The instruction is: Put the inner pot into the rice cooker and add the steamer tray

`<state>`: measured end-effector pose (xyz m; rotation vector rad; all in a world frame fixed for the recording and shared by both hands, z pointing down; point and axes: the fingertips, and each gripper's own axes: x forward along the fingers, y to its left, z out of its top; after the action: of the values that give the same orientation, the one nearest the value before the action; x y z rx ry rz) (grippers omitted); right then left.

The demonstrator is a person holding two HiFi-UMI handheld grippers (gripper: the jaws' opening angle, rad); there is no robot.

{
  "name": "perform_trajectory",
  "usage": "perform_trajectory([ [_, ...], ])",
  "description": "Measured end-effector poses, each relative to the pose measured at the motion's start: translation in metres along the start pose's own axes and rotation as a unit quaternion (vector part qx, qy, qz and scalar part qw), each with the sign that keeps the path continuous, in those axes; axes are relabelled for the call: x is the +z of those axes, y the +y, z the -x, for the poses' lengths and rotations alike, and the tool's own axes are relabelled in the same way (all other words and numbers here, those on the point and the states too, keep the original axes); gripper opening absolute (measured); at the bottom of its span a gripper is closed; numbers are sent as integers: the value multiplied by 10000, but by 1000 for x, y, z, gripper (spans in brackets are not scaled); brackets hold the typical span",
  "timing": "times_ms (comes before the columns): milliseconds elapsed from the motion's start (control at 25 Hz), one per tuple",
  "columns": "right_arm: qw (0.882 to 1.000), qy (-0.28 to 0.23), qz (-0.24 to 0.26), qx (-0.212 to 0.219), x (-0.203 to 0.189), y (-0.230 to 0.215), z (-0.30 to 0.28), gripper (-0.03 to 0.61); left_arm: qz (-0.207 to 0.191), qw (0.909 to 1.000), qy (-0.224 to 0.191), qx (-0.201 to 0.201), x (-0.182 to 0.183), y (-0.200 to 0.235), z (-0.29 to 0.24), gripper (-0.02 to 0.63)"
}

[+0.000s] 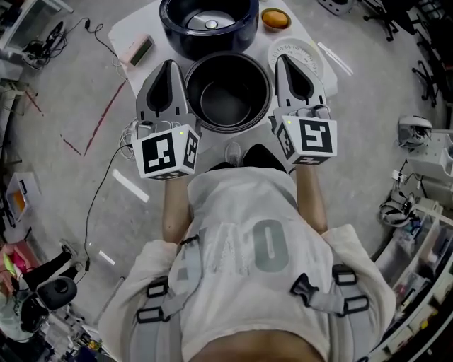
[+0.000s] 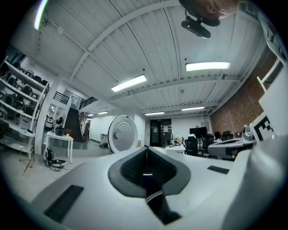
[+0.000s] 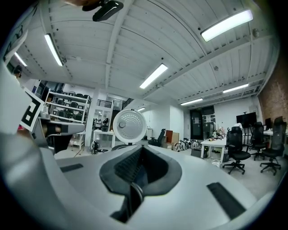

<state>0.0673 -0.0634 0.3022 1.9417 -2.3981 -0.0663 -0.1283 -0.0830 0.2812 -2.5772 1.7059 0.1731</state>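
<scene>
The dark inner pot (image 1: 228, 92) hangs between my two grippers, just in front of the open rice cooker (image 1: 209, 25) on the white table (image 1: 127, 27). My left gripper (image 1: 170, 71) is shut on the pot's left rim; a thin metal rim edge (image 2: 154, 196) shows in its jaw recess. My right gripper (image 1: 289, 65) is shut on the right rim, whose edge (image 3: 137, 192) sits between its jaws. The cooker's raised round lid (image 2: 122, 134) (image 3: 129, 126) stands ahead in both gripper views. The white steamer tray (image 1: 303, 51) lies on the table at the right, partly behind the right gripper.
An orange bowl (image 1: 275, 18) sits beside the cooker at the back right. A small pink-and-white box (image 1: 138, 51) lies at the table's left, a white stick (image 1: 334, 58) at its right edge. Cables run over the floor at the left (image 1: 99, 184).
</scene>
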Motion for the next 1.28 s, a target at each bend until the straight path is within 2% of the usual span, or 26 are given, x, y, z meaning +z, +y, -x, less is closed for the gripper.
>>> perform_trajectory([
  [200, 9999, -28, -59, 119, -1, 3, -11, 8, 224, 9997, -9, 77, -1, 9, 1, 21],
  [480, 9991, -89, -156, 386, -1, 8, -21, 8, -40, 9993, 88, 365, 0, 19, 4, 21],
  [640, 9983, -158, -191, 522, 5, 9, -25, 10, -100, 9992, -27, 393, 5, 19, 0, 23],
  [760, 9940, -128, -558, 935, 3, 16, -29, 189, 13, 9993, -18, 361, 1, 20, 0, 28],
  [800, 9918, -152, -724, 1042, 3, 17, -30, 266, 104, 9995, 4, 300, -1, 19, -1, 68],
  [840, 9897, -169, -876, 1116, 3, 16, -31, 330, 222, 9996, 35, 197, -4, 17, -3, 178],
  [880, 9881, -158, -997, 1163, 2, 15, -33, 338, 350, 9993, 71, 91, -7, 15, -6, 257],
  [920, 9869, -121, -1084, 1192, 1, 14, -35, 357, 463, 9989, 102, 28, -11, 15, -9, 286],
  [1040, 9851, 44, -1220, 1212, -7, 10, -38, 360, 597, 9980, 190, 103, -20, 23, -11, 295],
  [1160, 9834, 225, -1350, 1189, -17, 4, -40, 360, 650, 9966, 496, 126, -38, 30, -13, 295],
  [1280, 9795, 502, -1567, 1161, -36, -4, -41, 359, 1097, 9897, 921, 20, -66, 34, -13, 295],
])
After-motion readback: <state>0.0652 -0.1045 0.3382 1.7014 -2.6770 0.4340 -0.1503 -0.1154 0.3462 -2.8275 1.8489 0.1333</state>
